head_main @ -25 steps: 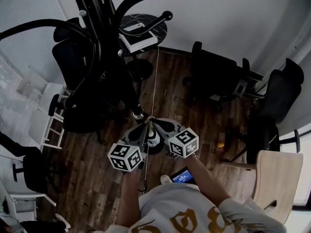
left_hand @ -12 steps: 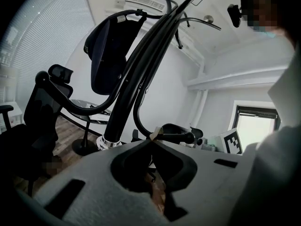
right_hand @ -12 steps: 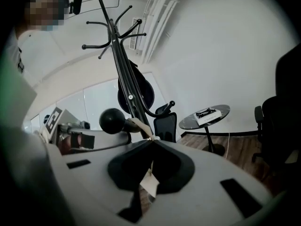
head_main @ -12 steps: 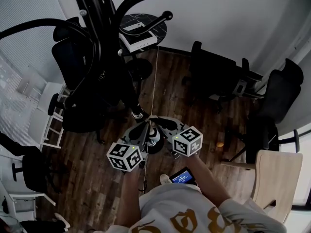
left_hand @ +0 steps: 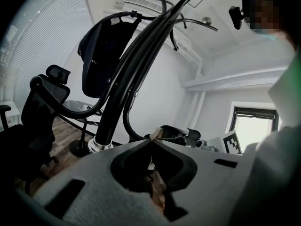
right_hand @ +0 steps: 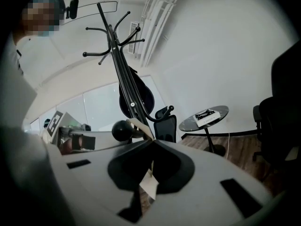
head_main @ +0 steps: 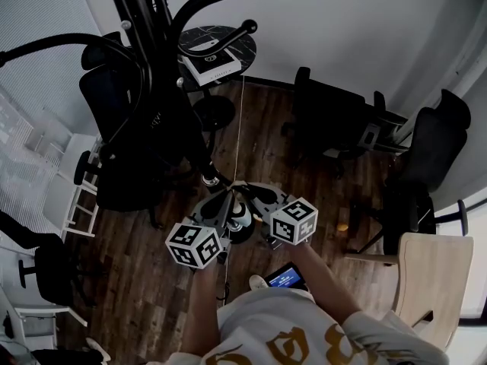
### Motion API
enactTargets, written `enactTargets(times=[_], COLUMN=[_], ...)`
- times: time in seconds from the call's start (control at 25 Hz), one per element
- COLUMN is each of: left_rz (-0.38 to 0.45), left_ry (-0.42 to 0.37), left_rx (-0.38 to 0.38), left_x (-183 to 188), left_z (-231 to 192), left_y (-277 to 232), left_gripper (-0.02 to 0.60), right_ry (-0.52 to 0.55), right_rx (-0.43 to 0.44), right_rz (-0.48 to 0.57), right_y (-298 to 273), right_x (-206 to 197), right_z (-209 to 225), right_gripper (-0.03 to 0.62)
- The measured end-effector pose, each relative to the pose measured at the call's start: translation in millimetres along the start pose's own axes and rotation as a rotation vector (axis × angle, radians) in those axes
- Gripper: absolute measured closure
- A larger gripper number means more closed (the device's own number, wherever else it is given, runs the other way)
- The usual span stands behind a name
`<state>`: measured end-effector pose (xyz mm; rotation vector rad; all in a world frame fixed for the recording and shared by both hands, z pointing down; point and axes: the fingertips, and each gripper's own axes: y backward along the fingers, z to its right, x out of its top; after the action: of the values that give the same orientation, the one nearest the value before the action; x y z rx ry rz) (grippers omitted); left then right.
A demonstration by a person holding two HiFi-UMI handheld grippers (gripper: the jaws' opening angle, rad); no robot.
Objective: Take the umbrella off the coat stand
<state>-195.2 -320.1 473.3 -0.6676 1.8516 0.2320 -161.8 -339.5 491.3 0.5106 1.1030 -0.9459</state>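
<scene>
The left gripper [left_hand: 153,139] and the right gripper [right_hand: 153,139] are each hovering with jaws pressed together at the tips, side by side near the lower pole of the coat stand [left_hand: 123,86]. The umbrella [left_hand: 101,55] is hanging furled from one of the coat stand's upper arms. Its long axis is running down alongside the pole, with the lower end pointing toward the floor.

Upper left: coat stand [head_main: 141,21] arms overhead. Office chairs [head_main: 335,120] both sides; bare floor [head_main: 262,139] strip between.

Coat stand [head_main: 141,21]: one. Umbrella [left_hand: 101,55]: one. Black office chairs [head_main: 335,120]: four. Wooden chair [head_main: 434,276]: one. Round table [head_main: 247,52]: one. Grippers, two: left gripper [head_main: 227,196], right gripper [head_main: 245,191].
</scene>
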Motion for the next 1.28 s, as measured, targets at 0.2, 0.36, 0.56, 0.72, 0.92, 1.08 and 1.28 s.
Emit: enactTargets(times=[0.2, 0.36, 0.56, 0.72, 0.92, 1.08, 1.28], left_rz=[0.000, -0.001, 0.004, 0.005, 0.015, 0.016, 0.023], left_ry=[-0.009, -0.016, -0.019, -0.016, -0.002, -0.003, 0.000], left_rx=[-0.015, -0.023, -0.030, -0.034, -0.035, -0.036, -0.033], left_x=[0, 0, 1, 2, 3, 2, 3], left_z=[10, 17, 25, 30, 34, 37, 42], left_y=[-3, -3, -3, -2, 1, 1, 3], left_gripper=[0.558, 0.558, 0.558, 0.558, 0.558, 0.558, 0.558], right_ry=[0.003, -0.002, 0.002, -0.006, -0.011, -0.013, -0.039], right_rx=[-0.005, -0.002, -0.006, -0.006, -0.007, 0.001, 0.011], right_rz=[0.009, 0.018, 0.024, 0.032, 0.041, 0.044, 0.058], right_y=[10, 16, 24, 29, 34, 36, 42], right_x=[4, 5, 8, 11, 12, 12, 13], right_z=[1, 0, -1, -2, -4, -6, -9], right_gripper=[0.580, 0.580, 0.580, 0.580, 0.580, 0.580, 0.580])
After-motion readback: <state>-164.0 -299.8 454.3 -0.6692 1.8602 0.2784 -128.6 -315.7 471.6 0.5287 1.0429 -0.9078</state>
